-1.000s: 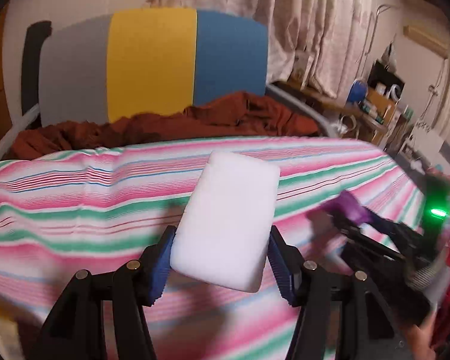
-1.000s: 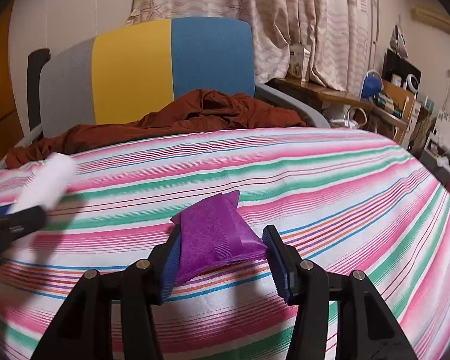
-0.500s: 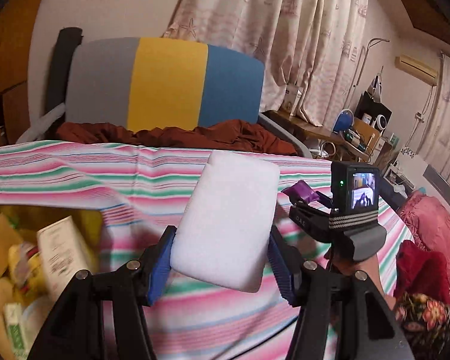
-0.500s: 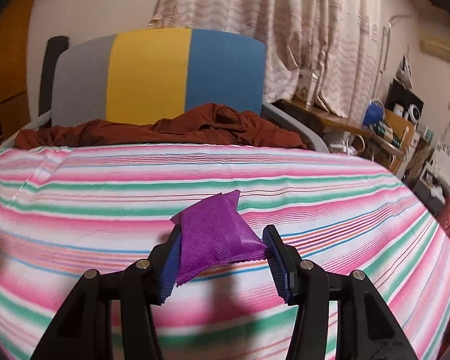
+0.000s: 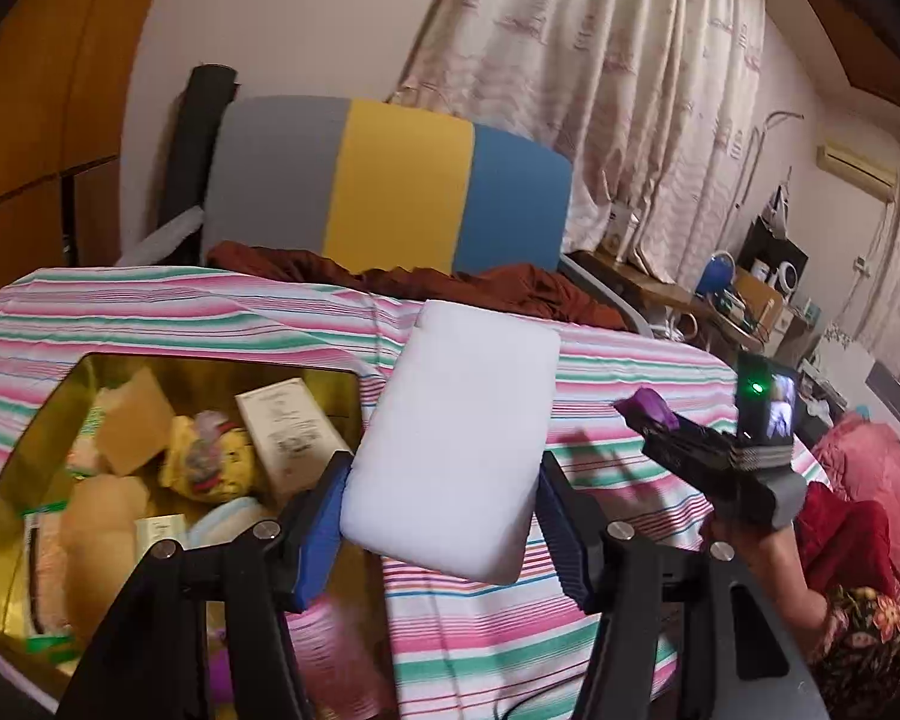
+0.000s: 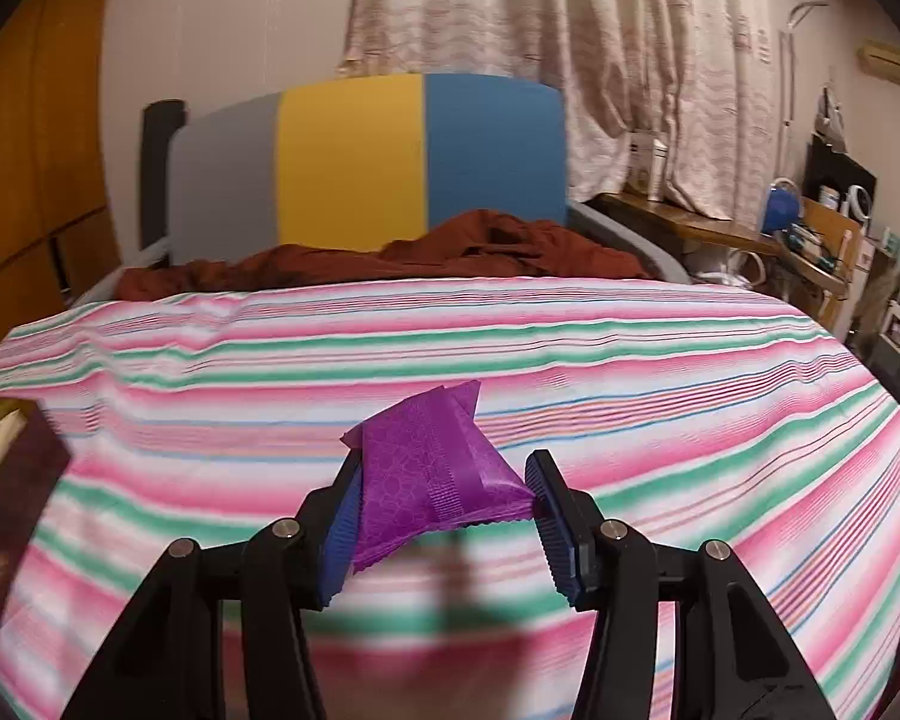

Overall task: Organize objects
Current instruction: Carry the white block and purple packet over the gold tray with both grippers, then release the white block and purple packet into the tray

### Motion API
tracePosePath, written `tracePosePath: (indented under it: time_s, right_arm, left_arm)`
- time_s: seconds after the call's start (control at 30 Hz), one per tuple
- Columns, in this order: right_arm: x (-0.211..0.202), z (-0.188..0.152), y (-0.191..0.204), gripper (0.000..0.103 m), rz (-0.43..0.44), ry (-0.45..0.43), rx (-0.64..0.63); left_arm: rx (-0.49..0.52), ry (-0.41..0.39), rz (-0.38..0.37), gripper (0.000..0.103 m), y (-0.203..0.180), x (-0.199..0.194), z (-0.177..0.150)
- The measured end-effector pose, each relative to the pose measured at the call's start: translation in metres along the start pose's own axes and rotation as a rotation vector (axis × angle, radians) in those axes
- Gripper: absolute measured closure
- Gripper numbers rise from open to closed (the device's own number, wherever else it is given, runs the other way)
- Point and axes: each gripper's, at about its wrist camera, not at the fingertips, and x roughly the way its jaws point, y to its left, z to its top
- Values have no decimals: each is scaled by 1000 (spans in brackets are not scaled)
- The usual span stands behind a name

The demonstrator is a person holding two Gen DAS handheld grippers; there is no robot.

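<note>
Meanwhile the left gripper (image 5: 444, 516) is gripping an unmarked white pad (image 5: 456, 450) beside the box (image 5: 36, 420); the right gripper (image 6: 441, 513) is clamping a purple packet (image 6: 432, 468), unlabelled.

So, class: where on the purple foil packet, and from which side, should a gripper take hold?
Grip the purple foil packet across its flat midsection, coming along its length from the crimped end, as the right gripper does: it is thin and pillow-shaped, so pads bear on its long edges.
</note>
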Motion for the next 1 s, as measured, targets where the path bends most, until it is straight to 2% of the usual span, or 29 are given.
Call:
tracePosePath:
  time_s: [0.2,0.37,0.5,0.67,0.83,1.0]
  right_arm:
    - [-40,-12,45,50,140,-18,9]
    - [-69,-14,81,50,267,-29,16]
    - [-94,-12,110,50,363,-46,4]
    - [-110,-15,150,49,474,-14,-33]
    - [-115,-20,183,49,572,44,-49]
    - [-111,-22,223,49,646,95,-87]
  left_arm:
    - [-78,-10,73,43,40,-15,-2]
    - [-184,-4,158,42,94,-26,-1]
    - [-256,67,211,42,141,-21,-3]
    - [-353,129,246,42,188,-11,-10]
    - [-369,168,292,41,209,-2,-20]
    - [-379,251,284,37,220,15,-28]
